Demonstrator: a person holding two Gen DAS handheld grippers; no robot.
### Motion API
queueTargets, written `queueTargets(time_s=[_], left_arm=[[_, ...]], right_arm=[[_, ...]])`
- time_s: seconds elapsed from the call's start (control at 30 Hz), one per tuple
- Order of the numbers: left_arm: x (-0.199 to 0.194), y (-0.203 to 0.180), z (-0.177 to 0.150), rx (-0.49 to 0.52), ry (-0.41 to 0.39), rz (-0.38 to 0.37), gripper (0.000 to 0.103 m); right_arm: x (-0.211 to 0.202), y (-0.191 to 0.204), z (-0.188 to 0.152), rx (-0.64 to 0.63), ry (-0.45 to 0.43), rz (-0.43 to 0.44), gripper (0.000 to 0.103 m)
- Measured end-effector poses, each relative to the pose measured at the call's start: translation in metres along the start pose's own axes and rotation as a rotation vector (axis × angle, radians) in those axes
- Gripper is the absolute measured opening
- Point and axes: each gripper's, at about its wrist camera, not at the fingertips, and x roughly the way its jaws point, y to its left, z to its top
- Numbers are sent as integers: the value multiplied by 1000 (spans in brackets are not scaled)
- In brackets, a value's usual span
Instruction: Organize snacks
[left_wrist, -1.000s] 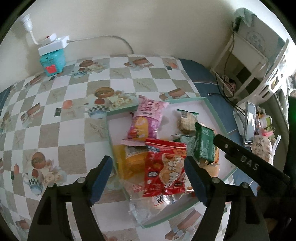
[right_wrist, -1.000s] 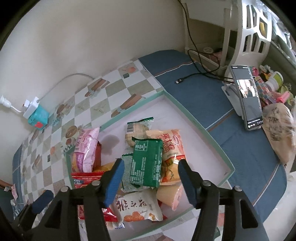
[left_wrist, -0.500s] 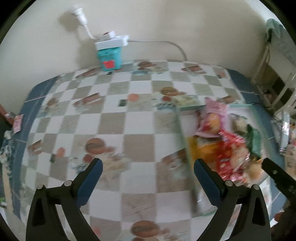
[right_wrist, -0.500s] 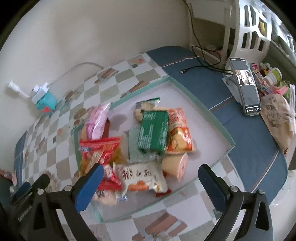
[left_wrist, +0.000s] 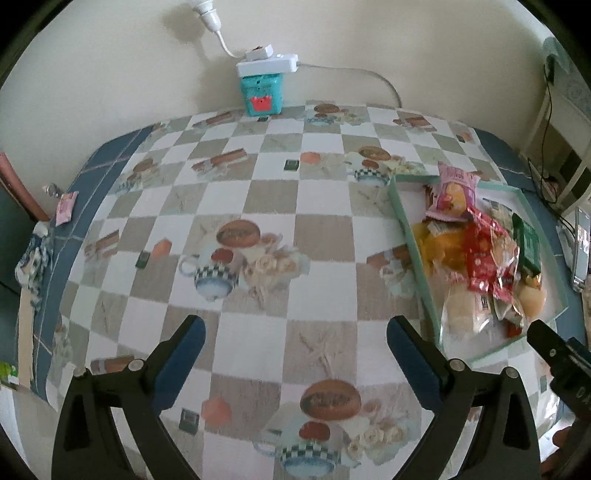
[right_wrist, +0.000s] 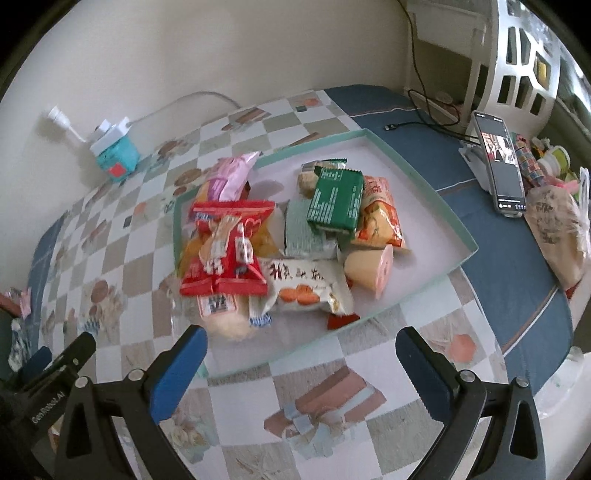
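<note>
Both grippers have pulled back from the snack tray (right_wrist: 463, 236), jaws spread empty over the checkered tablecloth (left_wrist: 258, 192).

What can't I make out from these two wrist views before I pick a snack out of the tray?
- Yellow packet, right wrist view: mostly buried under the red packet.
- Pale green packet: its far end covered by the dark green packet.
- Tray, left wrist view: near right corner hidden behind the right gripper body.
- Phone screen: too small to read.
- Packet lettering: blurred in both views.
</note>
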Motion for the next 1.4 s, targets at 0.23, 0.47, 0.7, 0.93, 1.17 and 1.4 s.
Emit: queueTargets(time_s=[0.23,0.47,0.7,0.93,1.17,1.4], left_arm=[[5,4,-19,-33,69,7,99],[6,13,-21,-66,85,1,99],[12,13,-21,-69,110,-12,99],[12,13,-21,-67,114,-11,99],[14,12,-22,-65,113,-12,99],[14,11,-22,-65,114,-10,99]], right_arm=[[0,2,-14,-37,6,-24,103],[-1,-1,-19,-39,8,-35,103],[1,-1,-18,-43,12,-40,103],[3,1,-19,-53,17,-44,103],[2,3,-19,-61,14,-42,103],[1,4,-19,-62,13,-41,103]])
